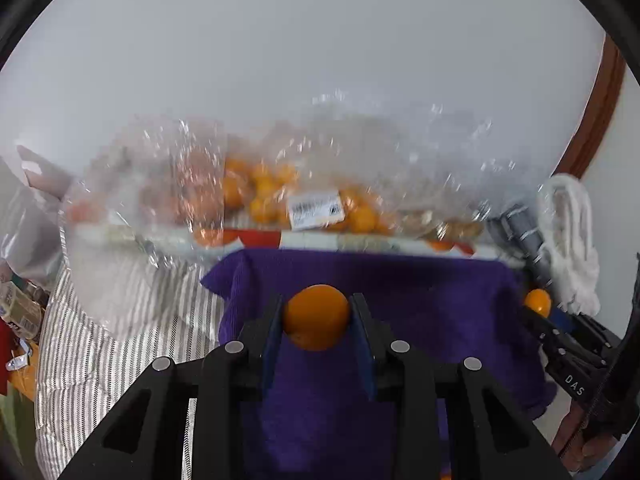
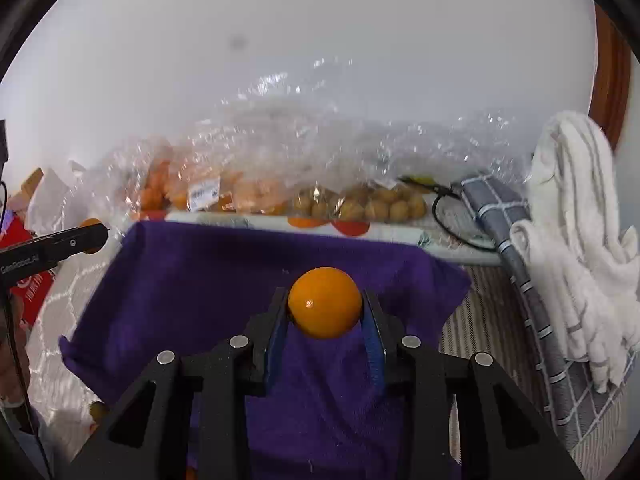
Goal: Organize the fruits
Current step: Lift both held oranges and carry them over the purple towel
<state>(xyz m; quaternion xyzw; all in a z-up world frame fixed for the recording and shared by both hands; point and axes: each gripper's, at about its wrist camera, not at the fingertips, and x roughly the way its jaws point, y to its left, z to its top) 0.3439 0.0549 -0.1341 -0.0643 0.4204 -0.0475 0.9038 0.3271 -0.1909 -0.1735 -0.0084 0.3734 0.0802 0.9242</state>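
Two handheld black two-finger grippers are each clamping one small round orange fruit between blue-padded jaws. Left gripper [image 1: 317, 316] is holding its orange fruit [image 1: 317, 317] above a purple terry cloth [image 1: 420, 300]; right gripper [image 2: 325, 304] is holding a second orange fruit [image 2: 325, 302] over that cloth. Behind it, a clear crinkled plastic bag of orange fruits [image 1: 264, 194] is lying beside a clear bag of tan round fruits [image 2: 360, 204]. White towels [image 2: 576, 240] are hanging at right.
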